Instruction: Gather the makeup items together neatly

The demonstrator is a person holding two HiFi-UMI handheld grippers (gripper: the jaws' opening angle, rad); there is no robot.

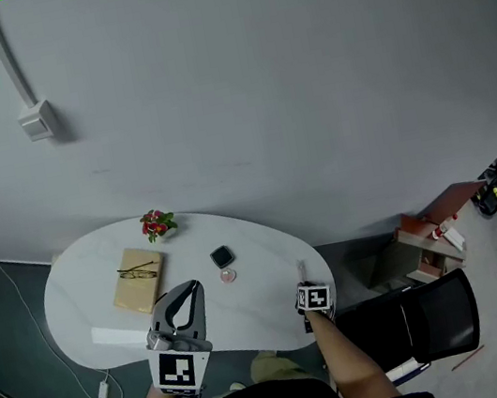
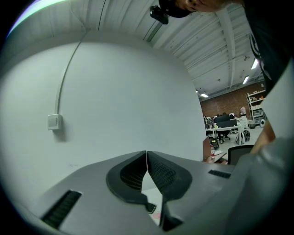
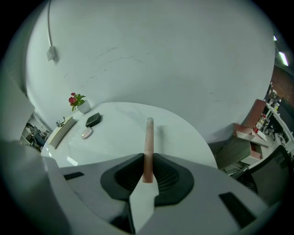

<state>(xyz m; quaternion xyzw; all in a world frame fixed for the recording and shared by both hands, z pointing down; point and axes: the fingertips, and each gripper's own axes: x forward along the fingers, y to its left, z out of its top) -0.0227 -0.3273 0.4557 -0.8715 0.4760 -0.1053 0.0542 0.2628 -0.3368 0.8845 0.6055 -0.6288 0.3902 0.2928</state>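
My right gripper is shut on a slim pink tube, which sticks out past the jaws over the right end of the white table. In the head view that gripper is near the table's right front edge, with the tube pointing away from me. A black compact and a small pink item lie near the table's middle. The same compact and pink item also show in the right gripper view. My left gripper hovers just left of them, its jaws shut with nothing between them.
A tan book with glasses on it lies at the table's left, and a small pot of red flowers stands at the far edge. A black chair is by the table's right end, with a low shelf unit behind it.
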